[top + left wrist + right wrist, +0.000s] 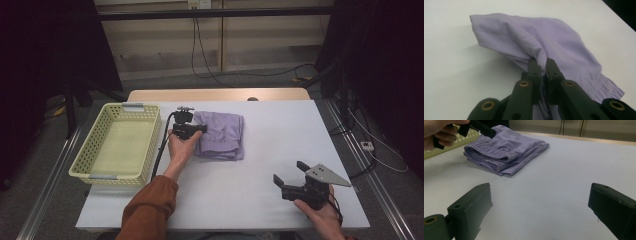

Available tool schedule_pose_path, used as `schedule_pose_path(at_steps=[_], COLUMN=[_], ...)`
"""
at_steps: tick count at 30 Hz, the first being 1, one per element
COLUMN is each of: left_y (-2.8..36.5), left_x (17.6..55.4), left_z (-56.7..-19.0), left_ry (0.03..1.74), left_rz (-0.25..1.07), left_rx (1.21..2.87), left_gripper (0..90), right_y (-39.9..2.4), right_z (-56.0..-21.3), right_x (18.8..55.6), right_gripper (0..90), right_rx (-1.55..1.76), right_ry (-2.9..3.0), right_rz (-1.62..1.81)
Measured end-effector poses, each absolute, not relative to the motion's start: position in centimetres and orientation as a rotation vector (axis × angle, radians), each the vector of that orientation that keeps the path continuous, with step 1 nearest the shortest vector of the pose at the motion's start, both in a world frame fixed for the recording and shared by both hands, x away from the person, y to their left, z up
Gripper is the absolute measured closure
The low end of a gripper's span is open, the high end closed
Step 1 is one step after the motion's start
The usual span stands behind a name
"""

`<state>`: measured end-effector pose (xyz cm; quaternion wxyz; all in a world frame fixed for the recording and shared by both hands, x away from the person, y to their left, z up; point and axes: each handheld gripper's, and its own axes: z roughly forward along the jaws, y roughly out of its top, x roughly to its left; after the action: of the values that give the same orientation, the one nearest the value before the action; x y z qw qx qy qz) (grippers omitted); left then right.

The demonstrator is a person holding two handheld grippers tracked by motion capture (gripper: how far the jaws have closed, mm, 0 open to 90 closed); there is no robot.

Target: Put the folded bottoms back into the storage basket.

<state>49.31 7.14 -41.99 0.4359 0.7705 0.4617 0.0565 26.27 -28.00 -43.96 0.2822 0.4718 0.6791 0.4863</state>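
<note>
At table centre, toward 11 o'clock: folded lilac shorts (220, 135) with elastic waistband, left edge pinched between nearly closed jaws of left gripper (202, 128). At 9 o'clock, just beside: pale yellow-green plastic basket (145, 150). At 5 o'clock, well apart: right gripper (290, 171), jaws spread wide, holding nothing. No legible writing anywhere.

Lab: dark curtains (45, 60), cables (205, 60)
</note>
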Motion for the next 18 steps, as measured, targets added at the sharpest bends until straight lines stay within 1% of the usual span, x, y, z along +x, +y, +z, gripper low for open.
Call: schedule_pose_path(at_steps=[11,18], left_y=[6.6,6.7], left_x=[48.2,47.6], left_z=[-38.8,-37.4], left_ry=[1.007,0.952], left_rz=[0.198,0.209], left_rx=[1.901,1.877], left_gripper=[85.3,85.4], right_y=[-28.0,-28.0], right_z=[-43.9,-43.9], right_x=[26.3,26.3], right_gripper=[4.8,4.8], right_rx=[1.265,1.265], right_ry=[1.816,1.816], right_rz=[1.304,1.303])
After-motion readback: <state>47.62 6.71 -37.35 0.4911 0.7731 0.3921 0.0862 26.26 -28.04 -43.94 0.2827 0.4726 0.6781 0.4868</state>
